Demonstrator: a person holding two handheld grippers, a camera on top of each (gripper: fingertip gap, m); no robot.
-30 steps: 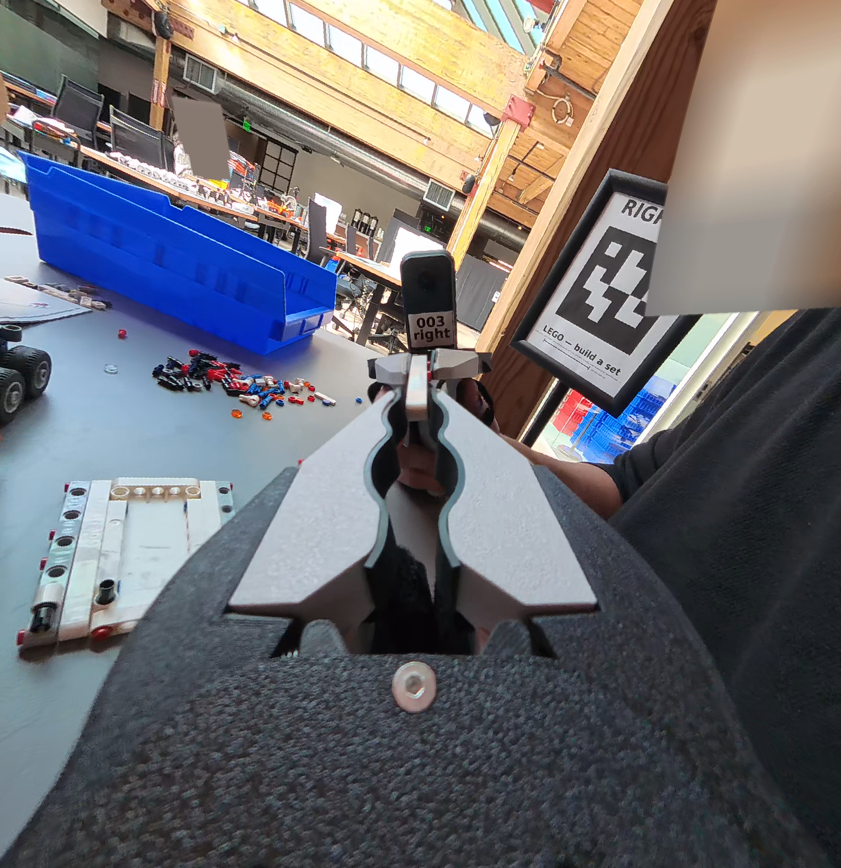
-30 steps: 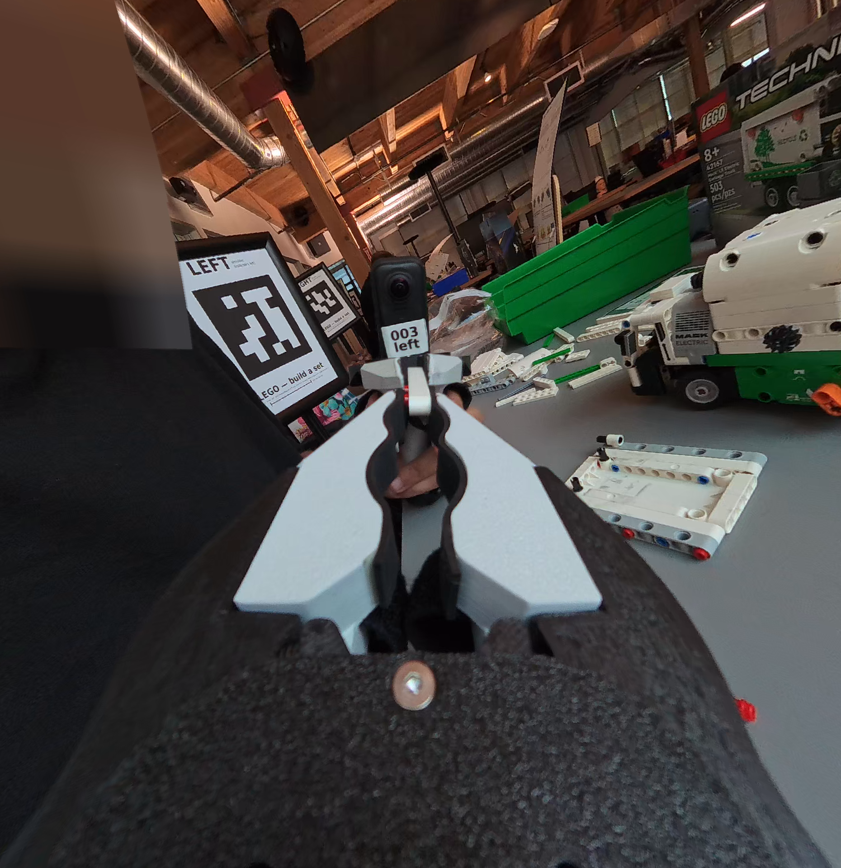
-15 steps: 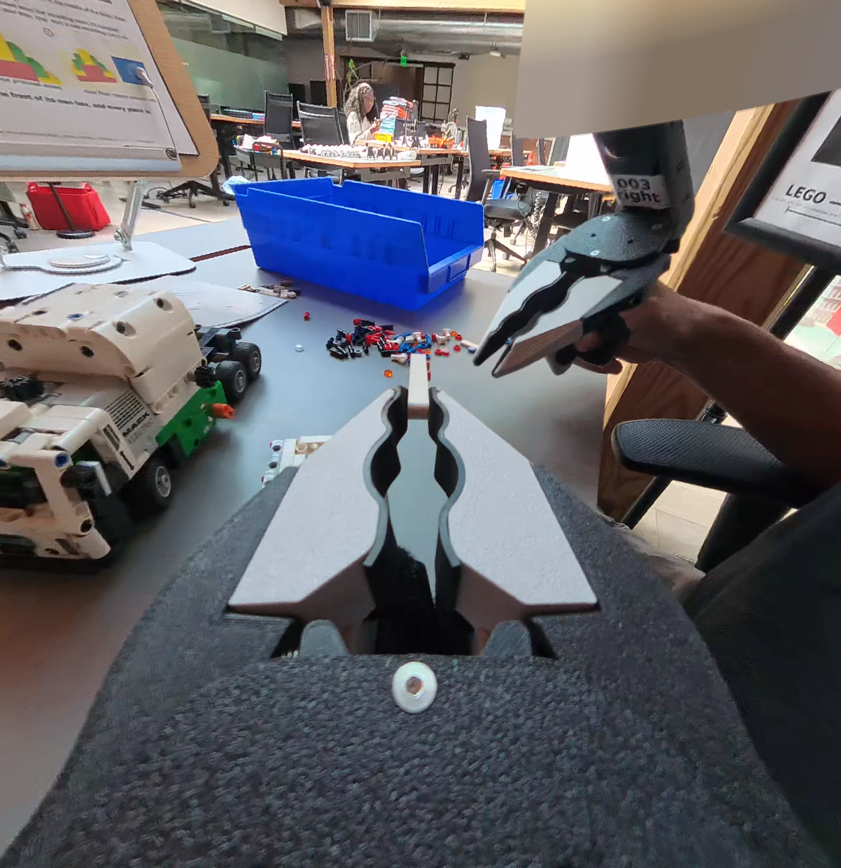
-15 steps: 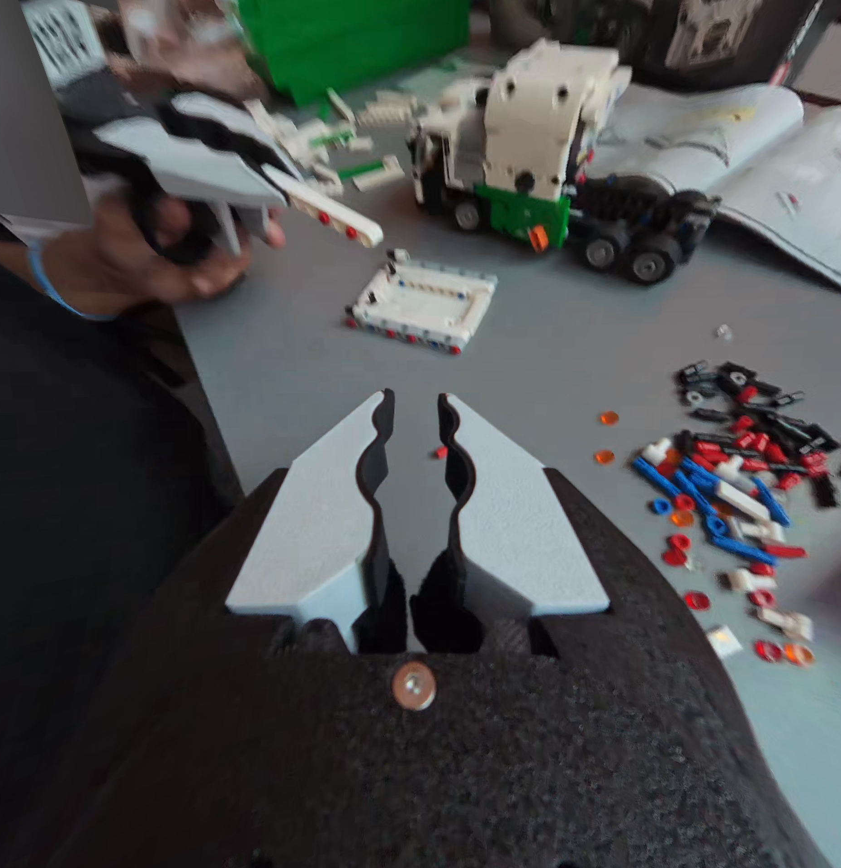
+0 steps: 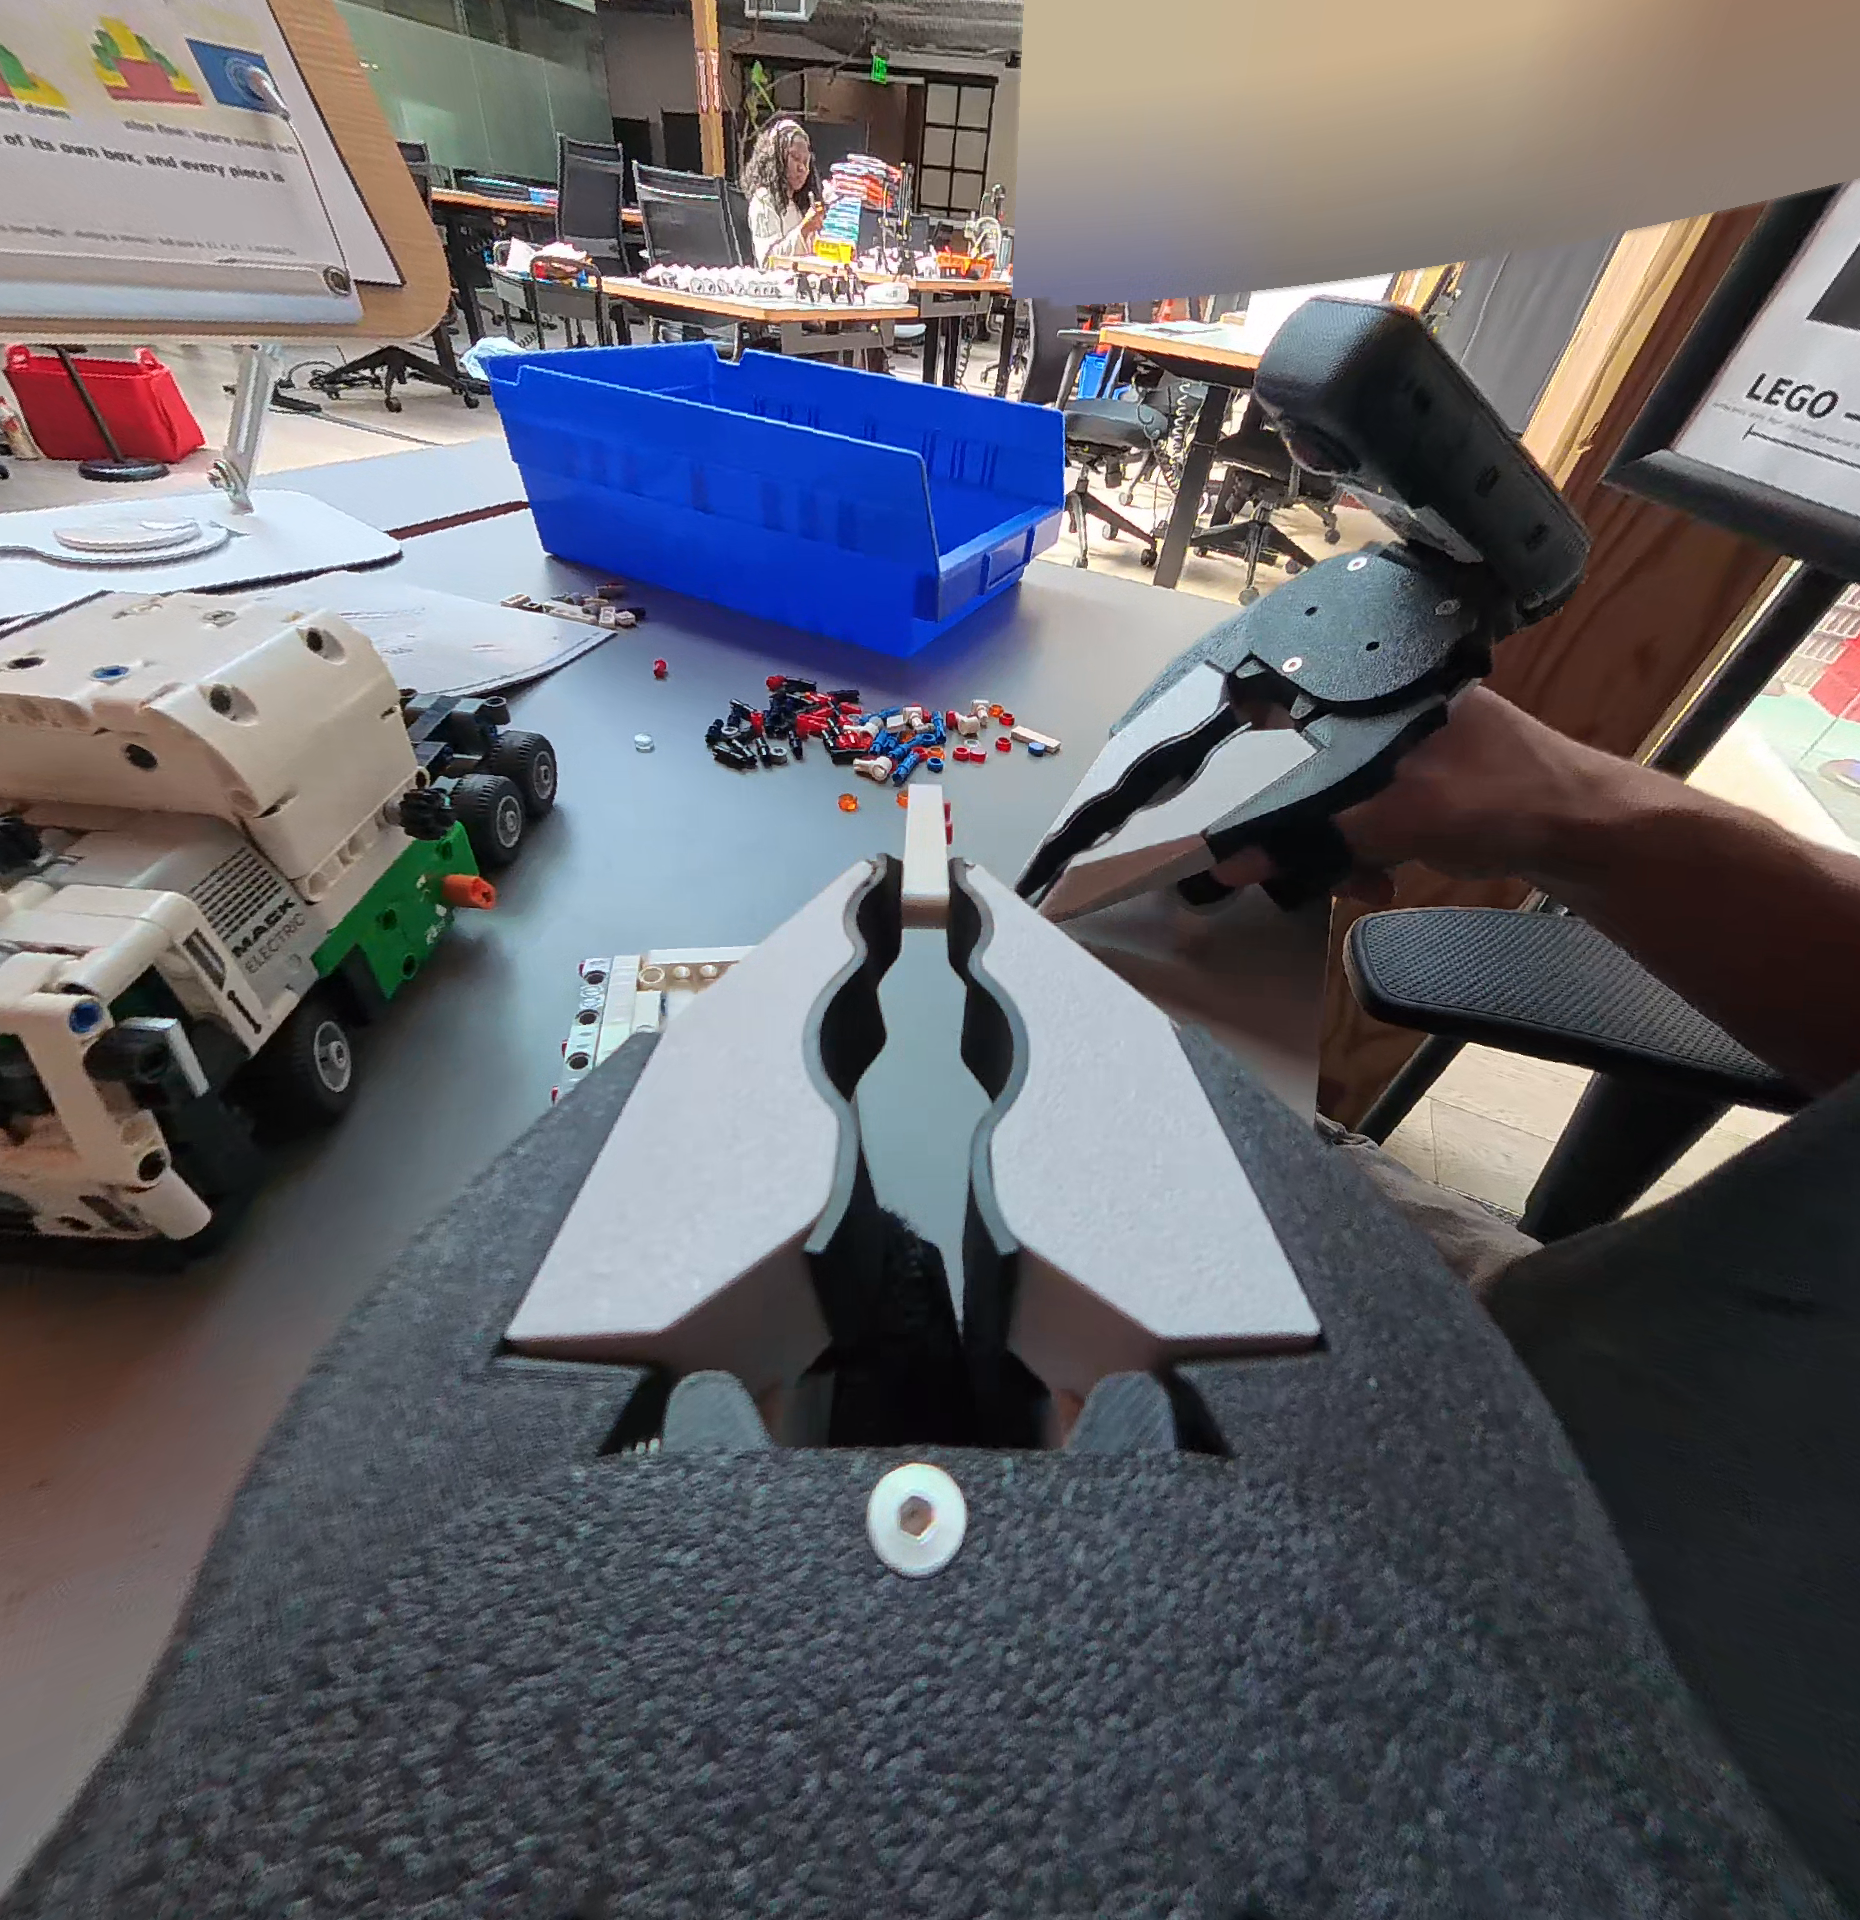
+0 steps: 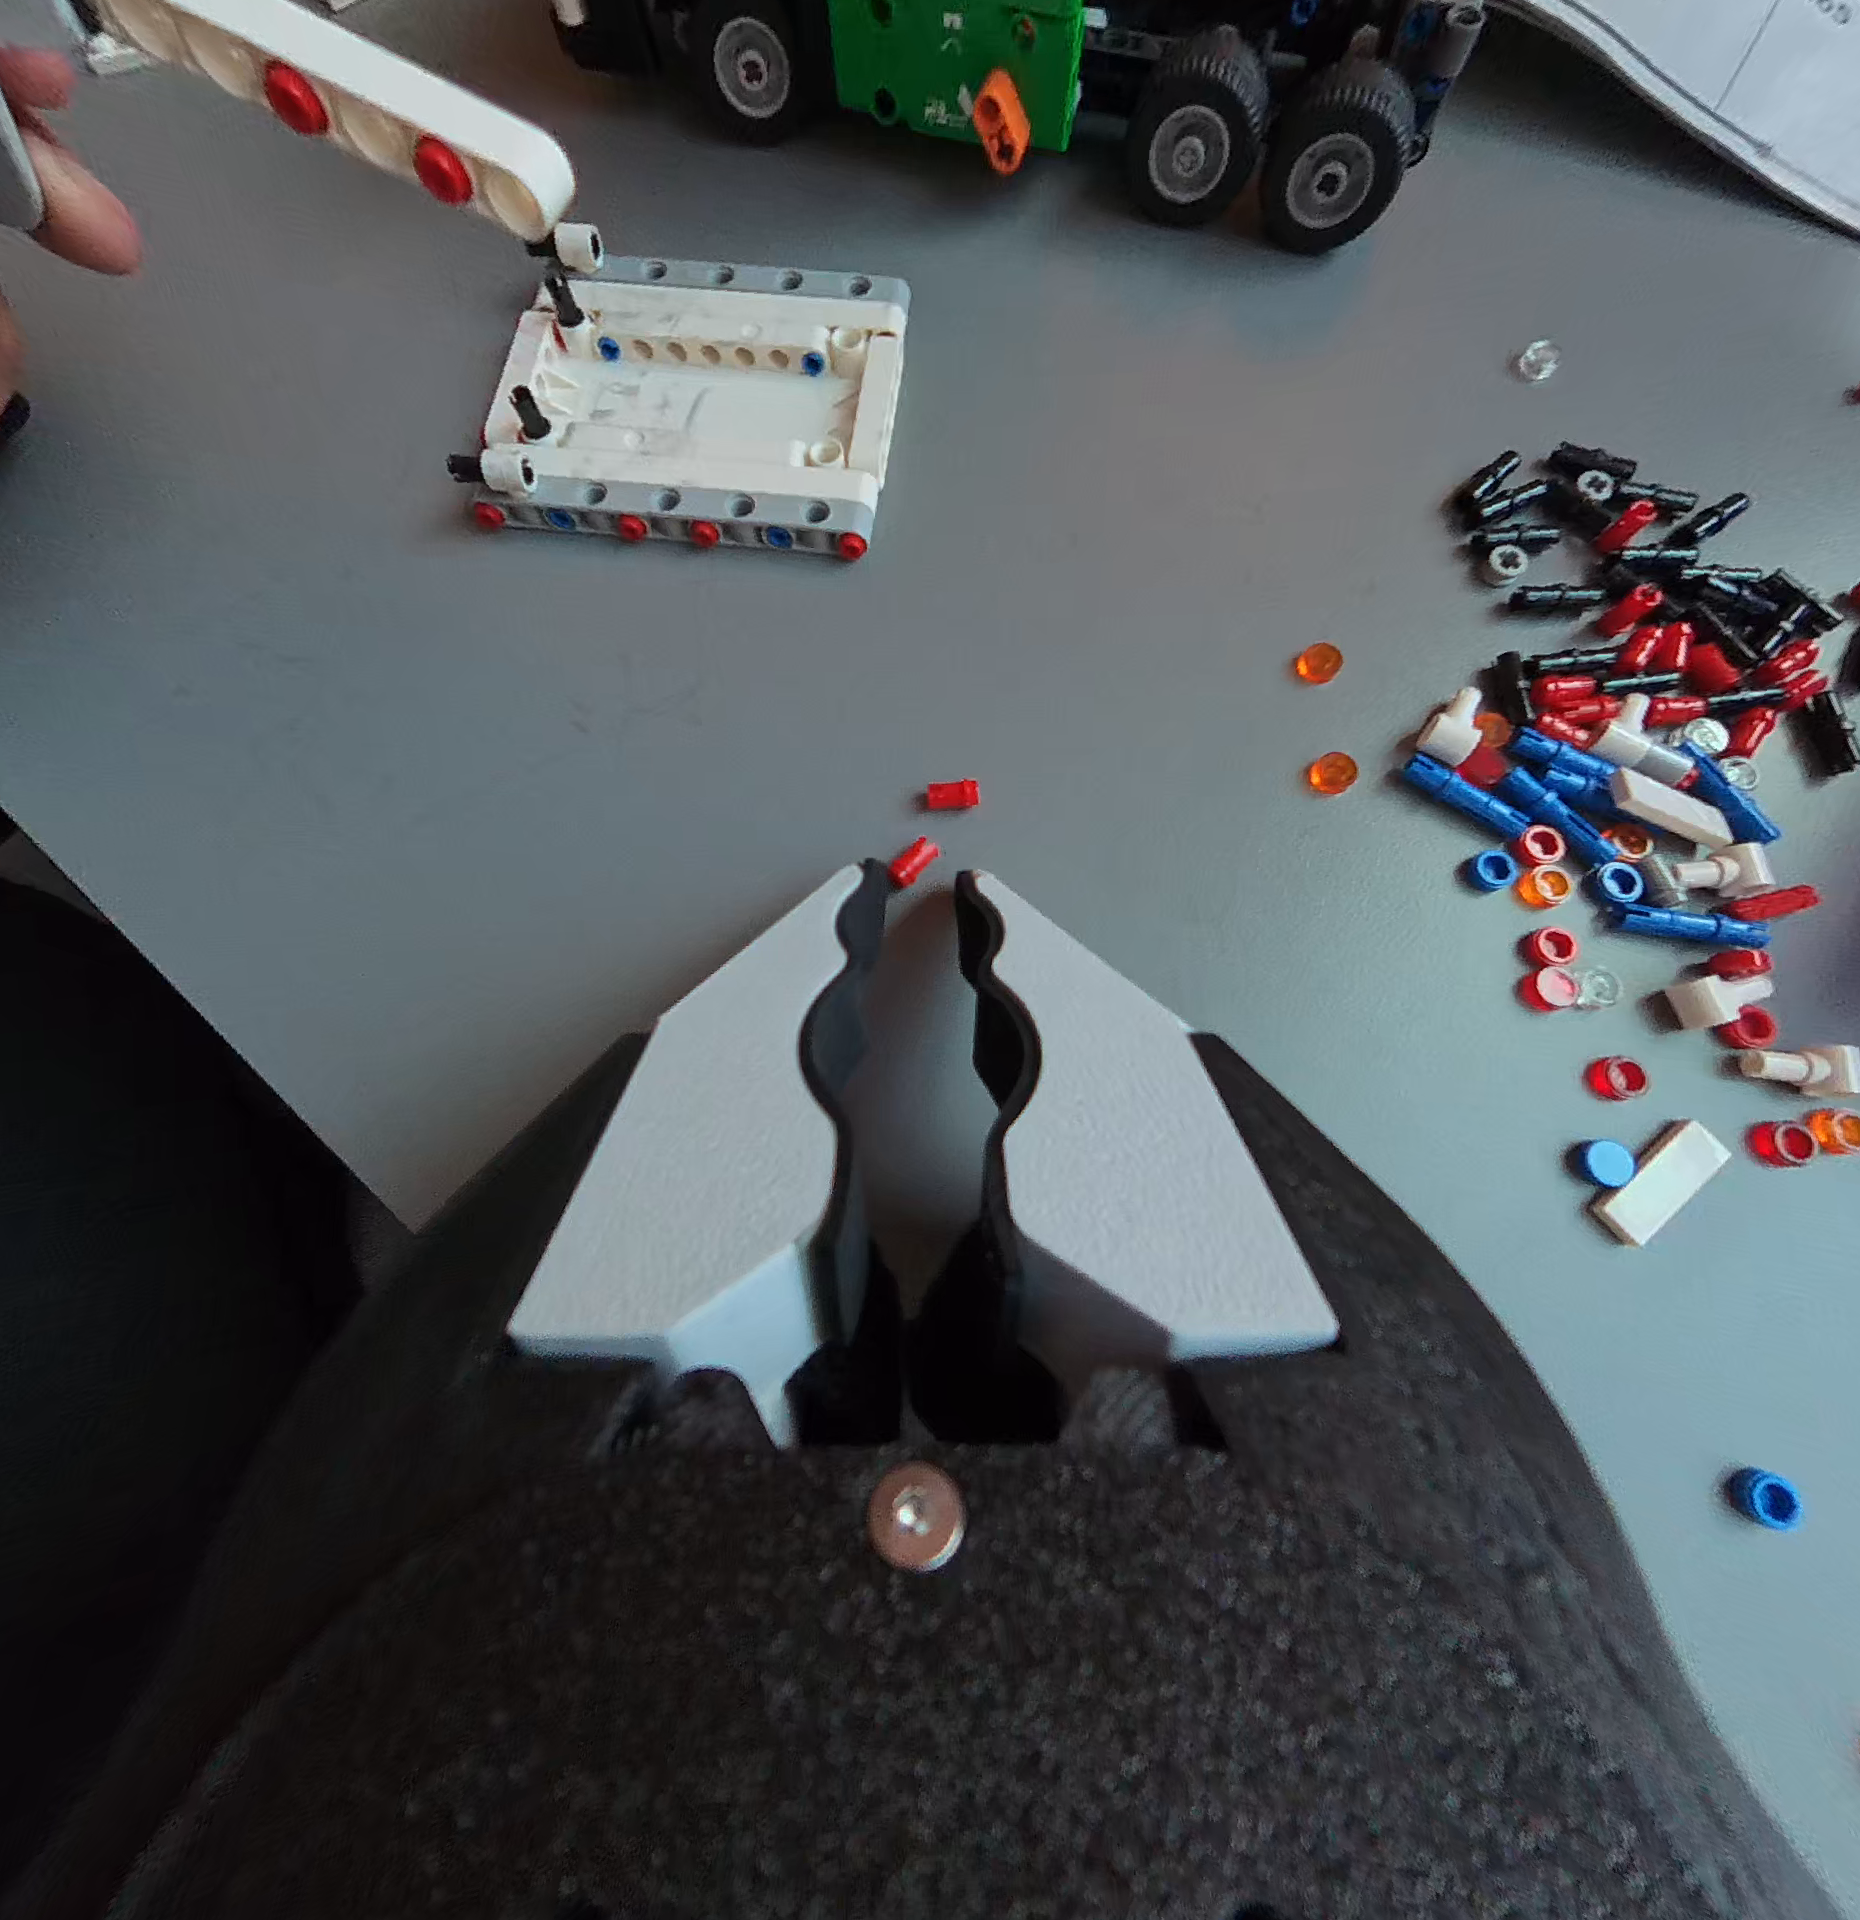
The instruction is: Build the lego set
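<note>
My left gripper [image 5: 922, 873] is shut on one end of a white beam [image 5: 924, 826] and holds it above the table. In the right wrist view the beam [image 6: 365, 104] carries red pins and hangs over the left end of the white and grey frame assembly [image 6: 697, 405]. My right gripper [image 6: 918, 878] is open and empty, low over the grey table. A loose red pin [image 6: 913, 860] lies just at its left fingertip, and another red pin [image 6: 952, 795] lies a little farther off. The right gripper also shows in the left wrist view [image 5: 1040, 902].
A white and green truck [image 5: 178, 831] stands on the left. A pile of small pins and studs [image 6: 1653, 748] lies to the right of my right gripper. A blue bin [image 5: 780, 488] stands at the back. A booklet [image 6: 1788, 104] lies beyond the pile. The table edge [image 6: 178, 966] runs near left. Spacing between my two grippers at the tips: around 15 cm.
The grippers faced each other with the beam between them. The right one let go, swung down and now hovers over the loose red pins. The left one turned towards the table with the beam.
</note>
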